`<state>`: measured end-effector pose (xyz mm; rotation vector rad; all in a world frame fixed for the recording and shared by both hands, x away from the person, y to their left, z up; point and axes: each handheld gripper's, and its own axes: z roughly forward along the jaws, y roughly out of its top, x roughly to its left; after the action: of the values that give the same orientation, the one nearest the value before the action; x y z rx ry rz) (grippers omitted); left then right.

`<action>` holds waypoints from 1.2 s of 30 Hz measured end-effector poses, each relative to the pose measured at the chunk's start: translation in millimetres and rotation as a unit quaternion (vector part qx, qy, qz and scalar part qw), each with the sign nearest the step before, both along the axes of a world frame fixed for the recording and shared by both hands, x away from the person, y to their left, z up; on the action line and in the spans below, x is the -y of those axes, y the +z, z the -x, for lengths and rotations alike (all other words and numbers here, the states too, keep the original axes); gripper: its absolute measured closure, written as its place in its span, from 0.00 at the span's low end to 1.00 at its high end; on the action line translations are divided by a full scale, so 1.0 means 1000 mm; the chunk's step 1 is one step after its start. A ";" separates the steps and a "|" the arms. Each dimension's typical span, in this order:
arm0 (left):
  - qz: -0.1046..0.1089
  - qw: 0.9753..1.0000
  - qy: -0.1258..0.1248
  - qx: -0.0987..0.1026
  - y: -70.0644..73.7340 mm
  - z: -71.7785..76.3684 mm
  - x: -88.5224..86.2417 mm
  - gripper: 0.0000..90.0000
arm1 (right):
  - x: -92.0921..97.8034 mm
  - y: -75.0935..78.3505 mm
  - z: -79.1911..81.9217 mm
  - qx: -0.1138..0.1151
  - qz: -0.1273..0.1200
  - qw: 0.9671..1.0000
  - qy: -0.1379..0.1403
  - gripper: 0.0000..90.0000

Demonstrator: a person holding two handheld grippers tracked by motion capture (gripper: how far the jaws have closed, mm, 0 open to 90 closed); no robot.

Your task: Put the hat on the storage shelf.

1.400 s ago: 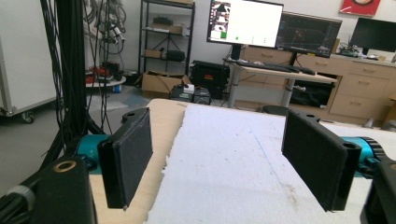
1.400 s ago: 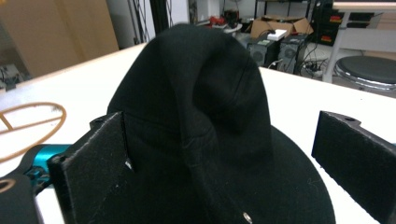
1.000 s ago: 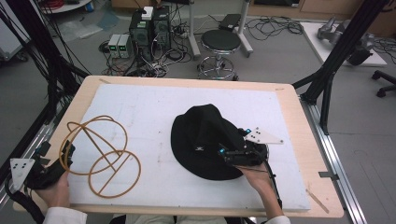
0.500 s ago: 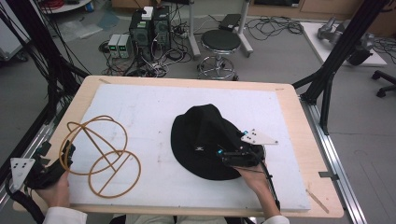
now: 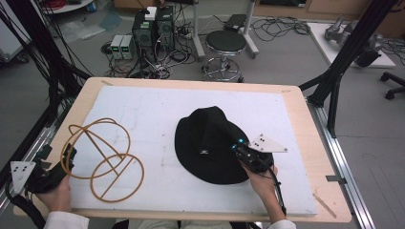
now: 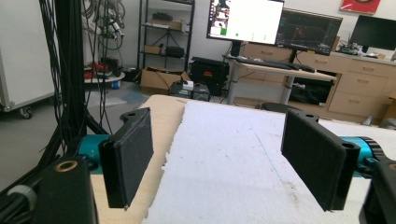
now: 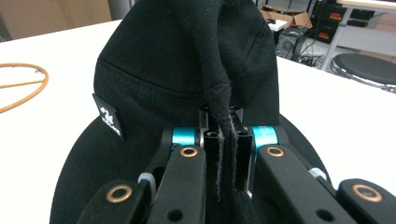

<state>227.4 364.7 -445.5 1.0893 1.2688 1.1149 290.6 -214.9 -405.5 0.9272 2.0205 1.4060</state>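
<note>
Black bucket hat (image 5: 210, 143) on white mat, brim pinched; orange wire stand (image 5: 102, 157) left.

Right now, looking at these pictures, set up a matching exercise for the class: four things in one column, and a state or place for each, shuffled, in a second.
Things:
1. hat
2. wire stand
3. left gripper
4. stool

States or places:
A. on the floor beyond the table
B. open, holding nothing
C. orange, at the table's left
D. black, pinched by the right gripper

Pairs: 1-D, 2-C, 3-B, 4-A

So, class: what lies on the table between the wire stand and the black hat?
Nothing: in the high view, bare white mat separates the wire stand from the black hat.
</note>
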 end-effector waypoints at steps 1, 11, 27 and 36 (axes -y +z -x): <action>0.000 1.000 0.000 0.000 0.000 0.000 0.000 0.28 | 0.000 0.000 0.000 0.000 -0.002 1.000 -0.001 0.98; 0.000 1.000 -0.002 0.000 0.000 0.000 0.000 0.28 | 0.001 -0.001 -0.001 -0.006 -0.015 1.000 -0.004 0.98; 0.001 1.000 -0.002 0.001 0.000 -0.001 0.000 0.28 | 0.001 0.000 0.003 0.020 -0.024 0.999 -0.025 0.98; 0.001 1.000 -0.002 0.001 0.000 -0.001 0.000 0.28 | 0.003 0.003 0.005 0.031 -0.038 0.998 -0.034 0.98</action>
<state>228.4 364.6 -445.6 1.0893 1.2655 1.1108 286.1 -218.3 -402.8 0.9637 1.8852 1.4640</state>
